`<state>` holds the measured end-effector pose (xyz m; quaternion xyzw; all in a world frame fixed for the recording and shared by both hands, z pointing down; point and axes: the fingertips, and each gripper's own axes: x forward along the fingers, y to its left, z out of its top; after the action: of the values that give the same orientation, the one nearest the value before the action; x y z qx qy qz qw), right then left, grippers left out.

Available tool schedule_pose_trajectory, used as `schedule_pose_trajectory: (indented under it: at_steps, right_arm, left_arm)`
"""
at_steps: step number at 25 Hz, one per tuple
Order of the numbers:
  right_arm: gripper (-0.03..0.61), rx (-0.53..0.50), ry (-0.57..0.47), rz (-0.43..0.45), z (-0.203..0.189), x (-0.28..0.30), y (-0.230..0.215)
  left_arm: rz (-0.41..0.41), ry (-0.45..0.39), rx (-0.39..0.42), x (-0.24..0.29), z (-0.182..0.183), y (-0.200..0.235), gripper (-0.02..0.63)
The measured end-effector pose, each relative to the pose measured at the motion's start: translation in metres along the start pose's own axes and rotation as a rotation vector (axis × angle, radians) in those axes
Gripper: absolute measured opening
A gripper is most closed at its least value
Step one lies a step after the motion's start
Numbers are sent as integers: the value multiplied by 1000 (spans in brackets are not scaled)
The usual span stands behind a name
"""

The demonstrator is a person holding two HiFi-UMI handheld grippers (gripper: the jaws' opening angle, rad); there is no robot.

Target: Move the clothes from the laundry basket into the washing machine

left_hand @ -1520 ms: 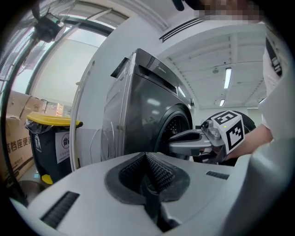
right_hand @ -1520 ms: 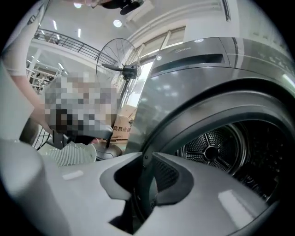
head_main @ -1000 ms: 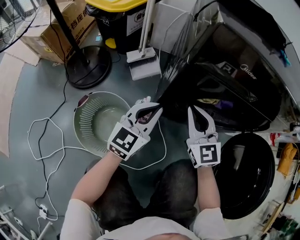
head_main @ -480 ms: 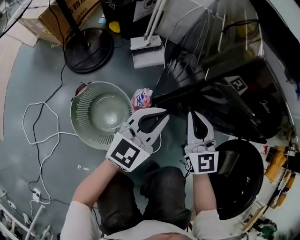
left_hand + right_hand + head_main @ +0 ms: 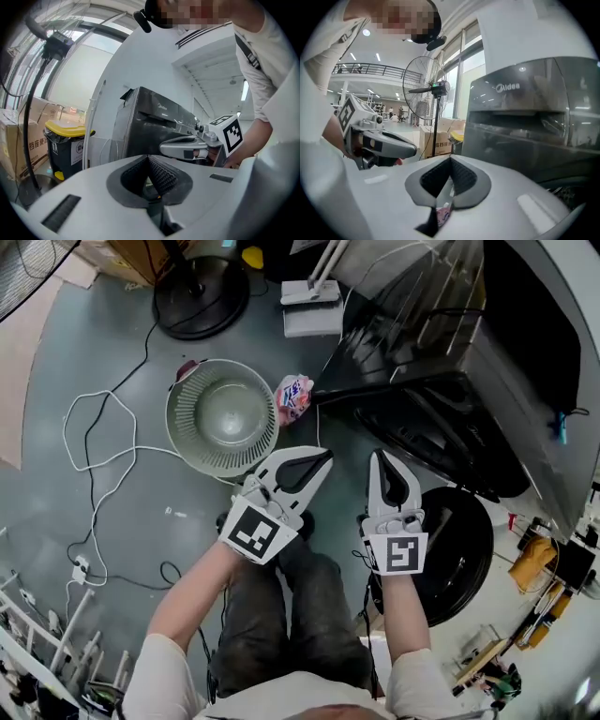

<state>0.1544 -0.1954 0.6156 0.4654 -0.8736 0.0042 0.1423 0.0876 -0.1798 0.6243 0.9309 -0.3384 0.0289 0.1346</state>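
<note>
The laundry basket (image 5: 223, 416), round and pale, stands on the grey floor with no clothes showing in it. The dark washing machine (image 5: 450, 381) fills the right side and shows ahead in both gripper views (image 5: 154, 126) (image 5: 534, 126). My left gripper (image 5: 325, 456) (image 5: 149, 158) is shut and holds nothing, hanging between basket and machine. My right gripper (image 5: 382, 456) (image 5: 451, 161) is beside it, also shut and empty. Each gripper appears in the other's view: the right gripper (image 5: 183, 150) and the left gripper (image 5: 393, 147).
A pink and white packet (image 5: 293, 397) lies by the basket's right rim. A white cable (image 5: 94, 446) loops over the floor at left. A fan base (image 5: 199, 296) and a broom head (image 5: 312, 310) stand behind. A round black object (image 5: 459, 549) lies below the machine. A yellow-lidded bin (image 5: 68, 140) stands beyond.
Both grippers have risen and drawn back from the washing machine's front, staying shut. The head view has climbed, so basket and floor look smaller and farther away.
</note>
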Motion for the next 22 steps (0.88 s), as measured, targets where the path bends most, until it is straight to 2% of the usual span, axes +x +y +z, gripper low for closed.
schedule_pose_trajectory:
  at_steps: [5, 9, 14, 22]
  right_arm:
    - [9, -10, 5, 17, 78, -40, 8]
    - [9, -12, -9, 4, 147, -73, 8]
    - [9, 3, -31, -24, 231, -114, 8]
    - [11, 94, -23, -66, 336, -177, 3]
  left_arm:
    - [19, 12, -6, -31, 81, -36, 6]
    - [18, 1, 26, -55, 153, -63, 6]
    - [7, 29, 62, -87, 226, -98, 6]
    - [-31, 48, 173, -126, 346, -153, 6]
